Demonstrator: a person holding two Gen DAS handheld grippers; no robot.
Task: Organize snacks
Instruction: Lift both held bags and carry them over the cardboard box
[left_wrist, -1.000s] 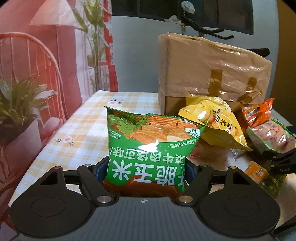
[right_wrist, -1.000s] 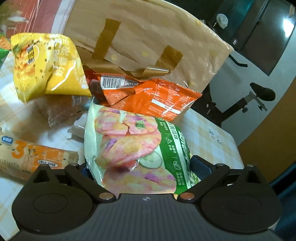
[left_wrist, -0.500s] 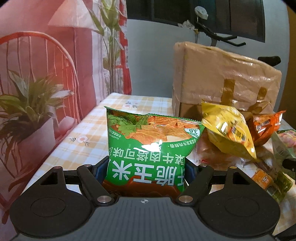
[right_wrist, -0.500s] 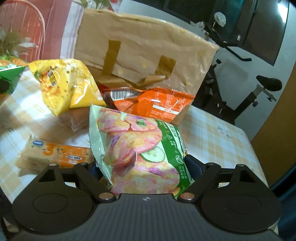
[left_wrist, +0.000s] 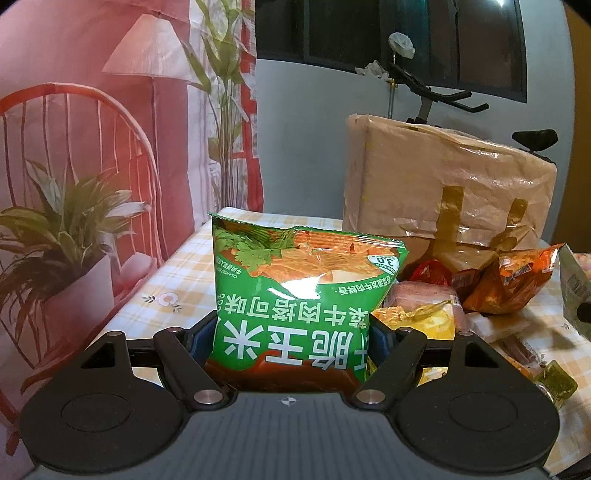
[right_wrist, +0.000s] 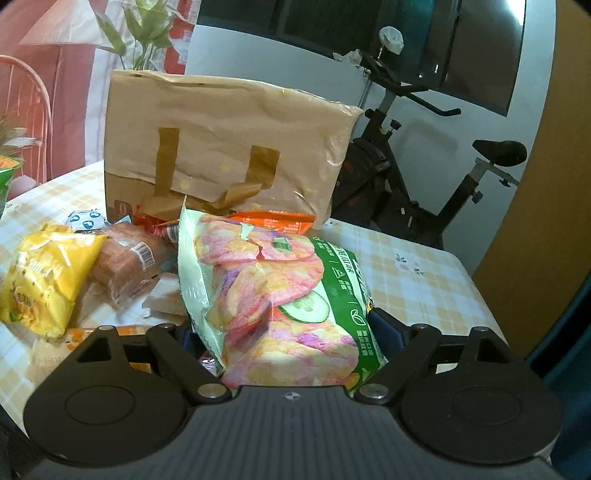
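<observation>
Over the last second both of my views have swung up and back from the pile: the yellow snack bag (left_wrist: 417, 319), which stood tall at right of centre in the left wrist view, now sits low just beside my left finger, and the brown paper bag (left_wrist: 443, 184) fills the upper right. In the right wrist view the same paper bag has gone from crowding the top of the frame to standing whole in the upper middle, with the exercise bike (right_wrist: 424, 158) showing at upper right. I read this as both packets lifted clear of the heap and ready to be carried to wherever they get sorted; nothing is placed yet. My left gripper (left_wrist: 291, 341) is clamped on the lower end of the green corn-chip bag (left_wrist: 295, 291), which stands upright in centre frame, long axis vertical, its printed characters upside down, so its top points down into the jaws. My right gripper (right_wrist: 284, 347) is clenched on the cucumber-flavour chip bag (right_wrist: 273, 295), held off the checked tablecloth (right_wrist: 406, 266); its long axis runs away from me and leans toward upper left, the pale sealed edge reaching up in front of the orange packet (right_wrist: 273, 218).
</observation>
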